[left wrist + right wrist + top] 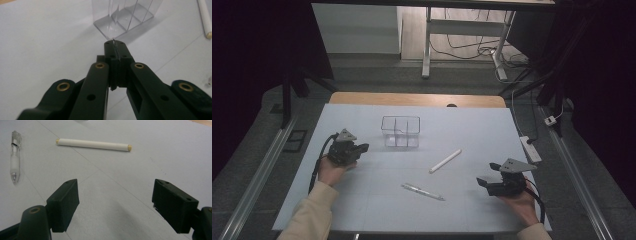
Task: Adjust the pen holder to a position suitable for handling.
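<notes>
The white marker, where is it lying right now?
In the high view the white marker lies on the table's right half, between the clear box and the clear pen.

clear box (400, 131) blocks mid-table, white marker (445, 161), pen (422, 191) nearer

- The box (400, 131) is clear, glossy plastic with thin dividing walls that catch the light.
- The marker (93, 144) has a smooth, matt, cream-white plastic barrel with yellowish ends.
- The pen (14, 157) is see-through plastic with a frosted white grip.
- The left tool (115, 46) and right tool (116, 205) are matt black plastic with brass-coloured rivets.
- The tabletop (472, 127) carries a smooth, matt, pale covering; bare wood shows along its far edge.
- The sleeve (312, 212) is soft, cream cloth.
</notes>
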{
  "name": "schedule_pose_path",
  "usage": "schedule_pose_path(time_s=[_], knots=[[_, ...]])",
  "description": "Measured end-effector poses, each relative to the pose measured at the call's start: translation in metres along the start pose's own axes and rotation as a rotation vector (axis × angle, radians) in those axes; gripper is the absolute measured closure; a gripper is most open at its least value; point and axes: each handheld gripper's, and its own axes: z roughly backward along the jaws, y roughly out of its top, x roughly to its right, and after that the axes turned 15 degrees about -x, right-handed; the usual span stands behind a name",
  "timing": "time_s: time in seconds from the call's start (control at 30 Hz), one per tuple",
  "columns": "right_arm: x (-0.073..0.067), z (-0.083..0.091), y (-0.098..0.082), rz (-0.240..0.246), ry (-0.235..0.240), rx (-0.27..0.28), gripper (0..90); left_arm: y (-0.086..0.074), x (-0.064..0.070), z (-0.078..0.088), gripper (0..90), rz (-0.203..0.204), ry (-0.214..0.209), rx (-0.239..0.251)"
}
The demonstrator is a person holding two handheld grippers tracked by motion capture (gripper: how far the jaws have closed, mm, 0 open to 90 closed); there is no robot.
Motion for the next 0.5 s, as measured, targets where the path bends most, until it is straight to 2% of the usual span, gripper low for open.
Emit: schedule_pose_path(time_s=[0.5], knots=[[0.0,-0.002,-0.001,0.004,0.003,-0.013,21.2,0.028,-0.011,-0.025,89.2,0.041,-0.01,-0.011]])
